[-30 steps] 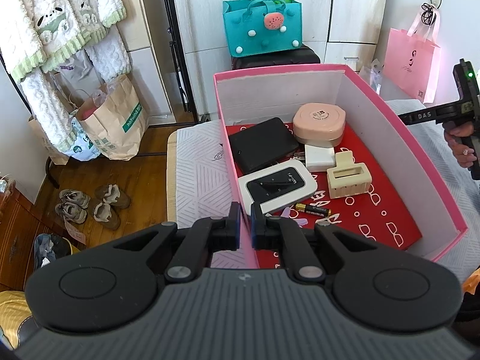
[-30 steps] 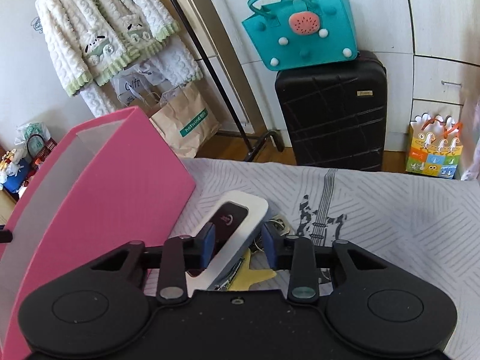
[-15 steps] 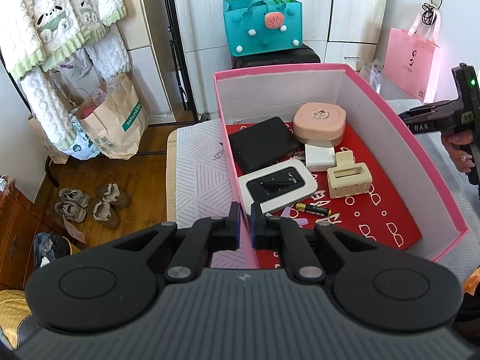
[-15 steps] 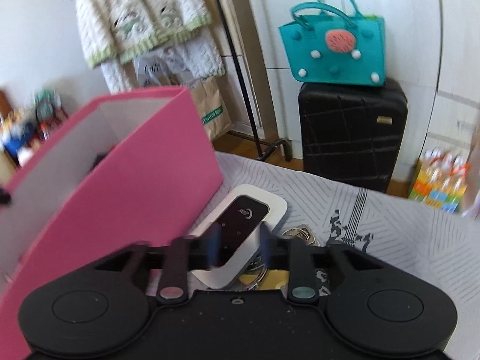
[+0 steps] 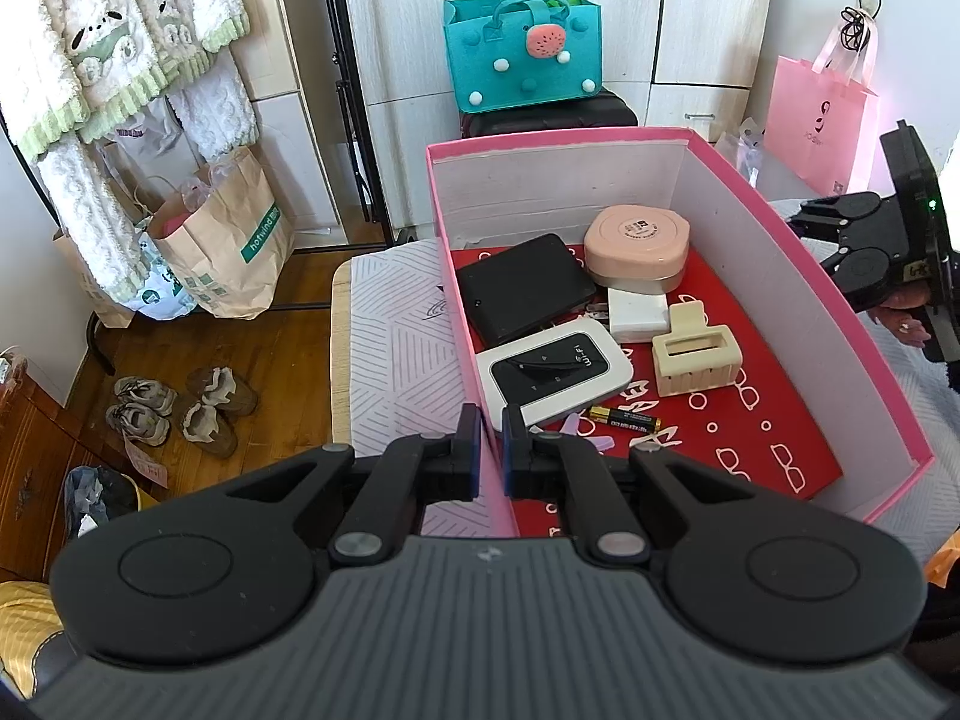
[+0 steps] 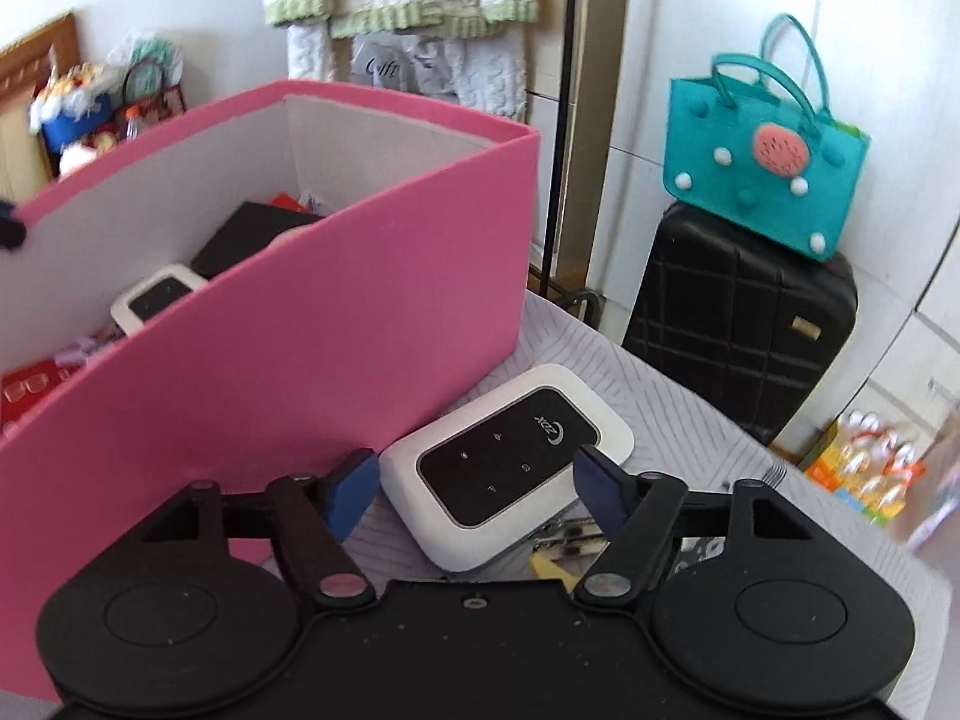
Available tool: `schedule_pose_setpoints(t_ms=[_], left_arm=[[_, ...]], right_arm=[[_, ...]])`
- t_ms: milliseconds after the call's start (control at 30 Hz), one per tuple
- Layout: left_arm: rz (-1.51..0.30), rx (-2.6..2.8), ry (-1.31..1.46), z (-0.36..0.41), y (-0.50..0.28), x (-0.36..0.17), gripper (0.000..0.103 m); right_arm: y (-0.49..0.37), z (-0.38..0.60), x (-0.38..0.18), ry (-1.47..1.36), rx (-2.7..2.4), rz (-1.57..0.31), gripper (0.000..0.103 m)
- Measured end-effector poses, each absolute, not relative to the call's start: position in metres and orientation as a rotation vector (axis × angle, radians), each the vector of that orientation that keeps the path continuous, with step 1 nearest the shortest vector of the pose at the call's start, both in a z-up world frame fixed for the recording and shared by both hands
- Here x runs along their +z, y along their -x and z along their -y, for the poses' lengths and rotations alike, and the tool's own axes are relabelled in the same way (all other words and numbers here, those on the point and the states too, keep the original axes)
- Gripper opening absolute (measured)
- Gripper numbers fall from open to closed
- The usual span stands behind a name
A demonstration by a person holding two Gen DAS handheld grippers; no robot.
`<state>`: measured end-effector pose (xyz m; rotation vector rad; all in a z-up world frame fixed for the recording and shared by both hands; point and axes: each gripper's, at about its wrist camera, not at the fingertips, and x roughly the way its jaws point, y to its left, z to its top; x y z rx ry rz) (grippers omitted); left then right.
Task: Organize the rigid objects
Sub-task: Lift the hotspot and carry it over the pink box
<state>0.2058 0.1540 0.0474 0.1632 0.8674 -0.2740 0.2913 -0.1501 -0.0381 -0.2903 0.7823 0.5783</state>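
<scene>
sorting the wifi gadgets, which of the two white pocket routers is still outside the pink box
The white pocket router lying on the striped cover beside the pink box, between the open right tongs. The other router lies inside the box by the battery.

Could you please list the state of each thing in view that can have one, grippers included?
Left gripper: shut on the pink box's wall.
Right gripper: open, jaws just been opening, the router between them but not gripped.
Pink box: open, no lid, partly filled.
Router: outside the box, lying face up on the bed.
Hair clip: closed, in the box.
Pink case: lid shut.
</scene>
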Motion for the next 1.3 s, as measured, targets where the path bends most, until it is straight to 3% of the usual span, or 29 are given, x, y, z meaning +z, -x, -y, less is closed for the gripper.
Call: schedule_pose_setpoints(t_ms=[67,367,1300], left_arm=[[-0.868,-0.277,-0.162,-0.153,-0.206,0.047,0.007],[-0.878,-0.28,-0.17,-0.151,-0.205,0.045,0.007],[-0.889,-0.267,-0.166,-0.154,-0.199,0.048,0.007]], right_arm=[[-0.292,0.149,-0.039,0.345,0.598,-0.78,0.09],[-0.315,0.159,-0.042,0.545,0.833,-0.745,0.103],[-0.332,0.173,-0.048,0.482,0.938,-0.702,0.103]])
